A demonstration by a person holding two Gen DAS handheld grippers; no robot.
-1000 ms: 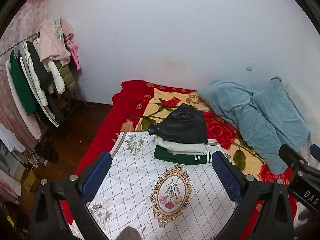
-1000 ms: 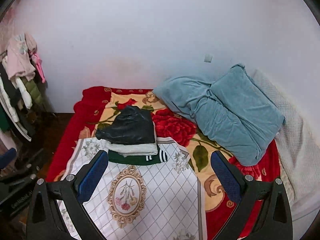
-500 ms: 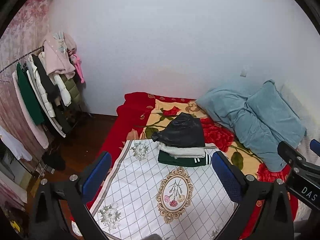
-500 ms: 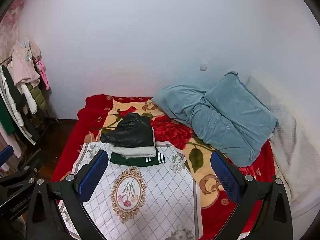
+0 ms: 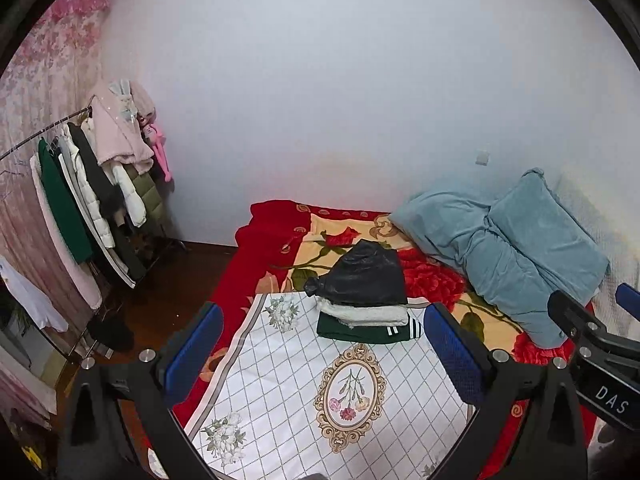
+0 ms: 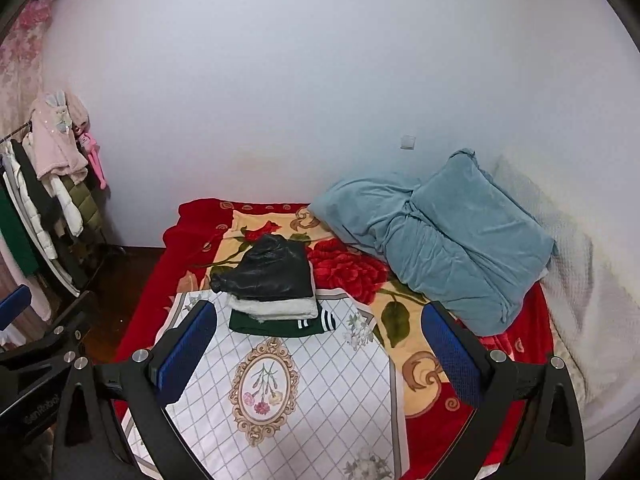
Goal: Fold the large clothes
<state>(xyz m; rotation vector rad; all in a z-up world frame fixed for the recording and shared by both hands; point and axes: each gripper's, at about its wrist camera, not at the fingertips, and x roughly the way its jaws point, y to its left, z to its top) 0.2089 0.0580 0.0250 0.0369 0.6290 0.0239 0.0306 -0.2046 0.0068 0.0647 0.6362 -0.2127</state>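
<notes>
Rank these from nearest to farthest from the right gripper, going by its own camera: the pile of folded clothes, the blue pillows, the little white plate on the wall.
1. Pile of folded clothes: just ahead of the right gripper, slightly left, on the white cloth's far end.
2. Blue pillows: further back, to the right.
3. Wall plate: on the back wall, farthest.

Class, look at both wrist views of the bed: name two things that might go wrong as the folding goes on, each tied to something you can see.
1. The stack of folded clothes has a slippery-looking black jacket on top, overhanging the white layer; a nudge might topple it.
2. The stack sits on the far edge of the white grid cloth; tugging that cloth would likely drag it.
Both the left claw and right claw are open and empty.
</notes>
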